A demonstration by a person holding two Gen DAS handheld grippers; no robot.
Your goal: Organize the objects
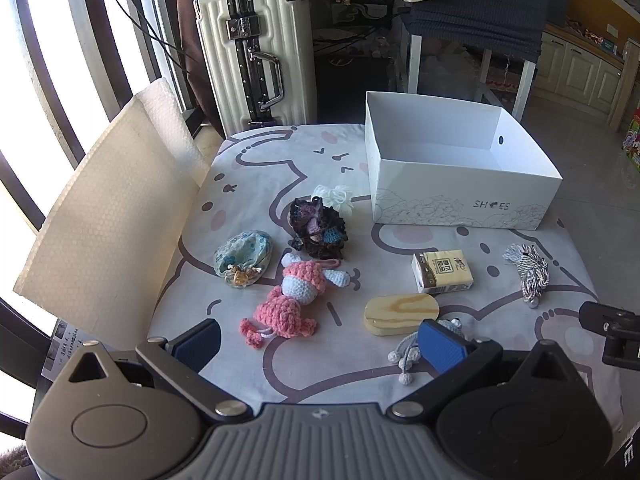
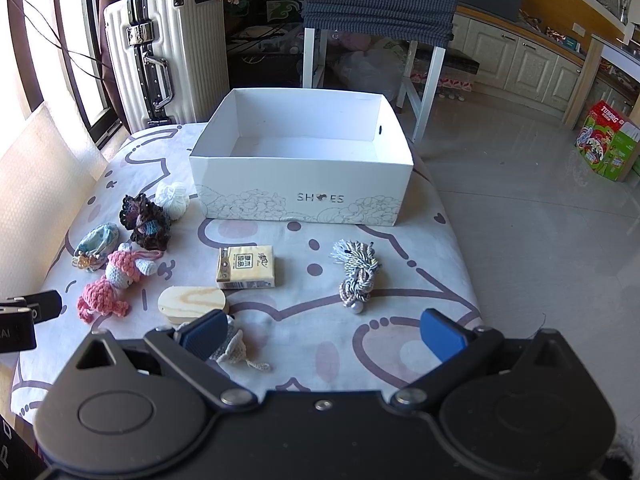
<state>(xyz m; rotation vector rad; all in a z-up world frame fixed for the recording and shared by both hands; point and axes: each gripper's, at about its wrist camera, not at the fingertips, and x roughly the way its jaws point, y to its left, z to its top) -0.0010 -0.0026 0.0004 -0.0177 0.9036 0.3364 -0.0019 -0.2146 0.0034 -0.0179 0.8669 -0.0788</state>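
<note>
— Two hand-held grippers, both spread wide with nothing between the pads: the left hand-held gripper (image 1: 320,344) and the right hand-held gripper (image 2: 324,334) hover over the near edge of the worktop (image 2: 424,276). Where is everything against the box (image 2: 300,200)?

— Box is open and empty, at the far side. In front of it lie the tissue pack (image 2: 246,267) and rope bundle (image 2: 358,274). Nearer than the pack is the wooden block (image 2: 192,306). Left of the box: white yarn ball (image 2: 172,199), dark crochet piece (image 2: 146,222), floral pouch (image 2: 96,246), pink doll (image 2: 116,284).

— Anything hard to read?

— A grey knitted thing (image 2: 236,350) sits nearest of all from the box, half hidden behind the right gripper's left finger (image 2: 204,334); in the left view the left gripper's right finger (image 1: 442,344) covers most of it. I cannot tell what it is.
</note>
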